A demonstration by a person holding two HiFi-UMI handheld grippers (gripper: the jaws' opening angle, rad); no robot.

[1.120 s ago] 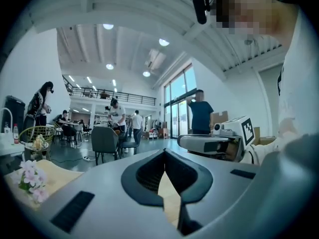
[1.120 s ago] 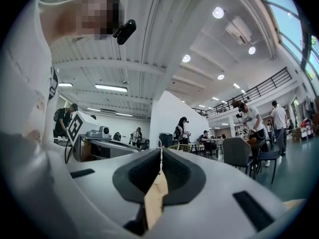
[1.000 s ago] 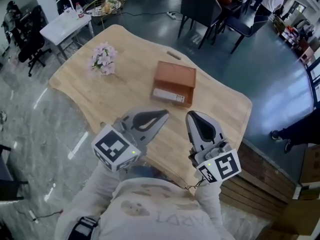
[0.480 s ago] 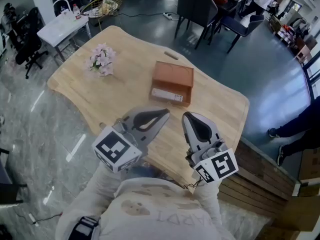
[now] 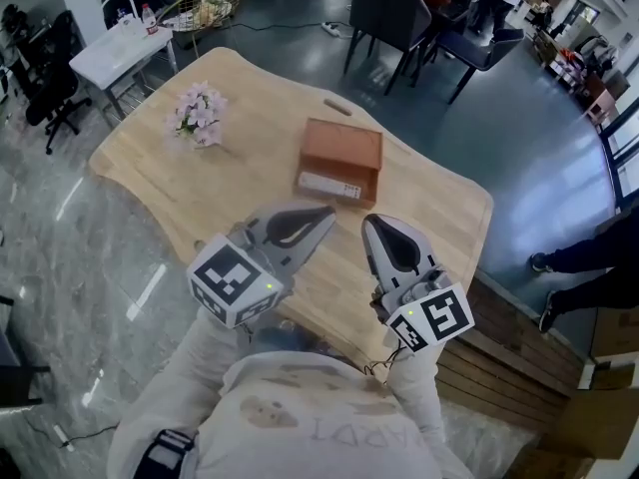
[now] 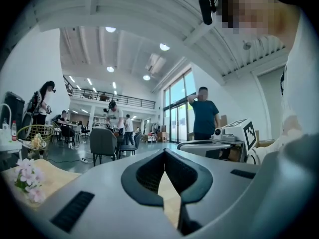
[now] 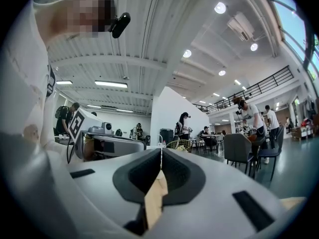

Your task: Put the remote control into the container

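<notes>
Near edge of surface [image 5: 230, 183]: left gripper [image 5: 324, 212], right gripper [image 5: 371, 224], fingers pressed together, empty. Farther off: box [image 5: 341, 153].

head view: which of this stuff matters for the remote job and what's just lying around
For the job:
- brown box, the likely container
- pale oblong at its near side, possibly the remote
- left tool and right tool, both shut and empty

Just lying about:
- pink flowers
- wire basket
- white side table
- dark chair
</notes>
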